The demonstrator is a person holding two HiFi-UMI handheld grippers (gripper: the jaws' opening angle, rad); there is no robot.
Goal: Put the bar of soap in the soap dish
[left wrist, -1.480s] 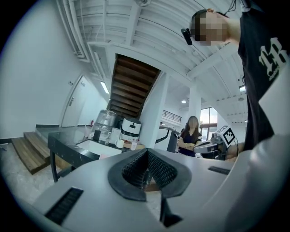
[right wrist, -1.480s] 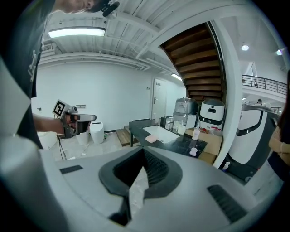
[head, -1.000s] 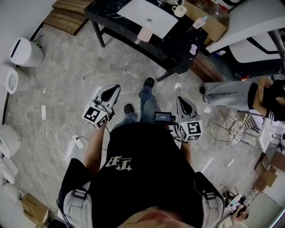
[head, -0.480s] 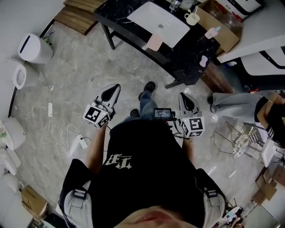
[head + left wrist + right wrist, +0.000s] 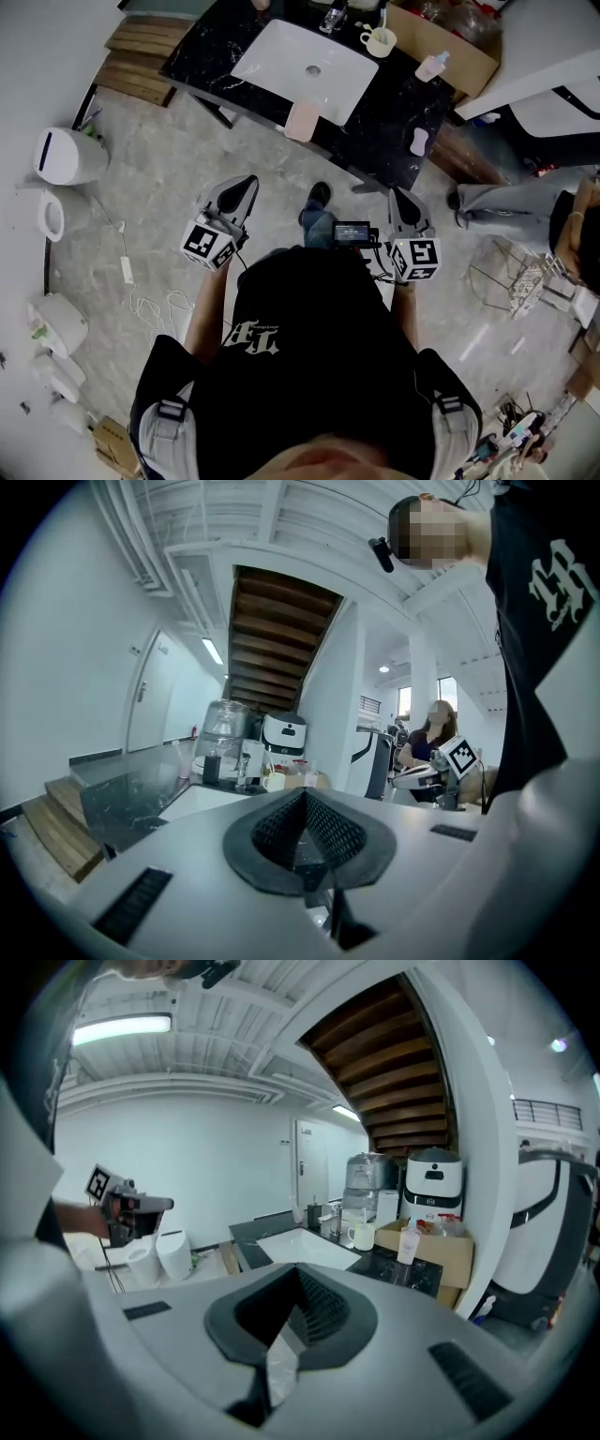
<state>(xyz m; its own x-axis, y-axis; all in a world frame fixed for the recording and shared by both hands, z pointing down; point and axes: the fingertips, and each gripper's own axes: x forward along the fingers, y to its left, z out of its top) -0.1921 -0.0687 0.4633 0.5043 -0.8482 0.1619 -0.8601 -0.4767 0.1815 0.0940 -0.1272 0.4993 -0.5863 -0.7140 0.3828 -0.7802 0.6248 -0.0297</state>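
A grey marbled floor is stretching beneath a black marble-patterned counter point(image 5: 394, 112) that is carrying a white rectangular sink point(image 5: 281, 61).

In the head view, the left gripper point(image 5: 242, 187) and the right gripper point(image 5: 401, 199) are both pointing toward this counter, stopping short of it. Just ahead of the right gripper, a pale peanut-shaped bar of soap point(image 5: 419, 142) is lying near the counter's front edge, apart from the jaws. A pink rounded soap dish point(image 5: 303, 121) is sitting ahead of the left gripper, at the sink's front.

In the left gripper view, the jaws are pressing together on nothing.

In the right gripper view, the jaws are likewise meeting, empty, with a cream ceramic mug point(image 5: 364, 1236) standing beyond them.
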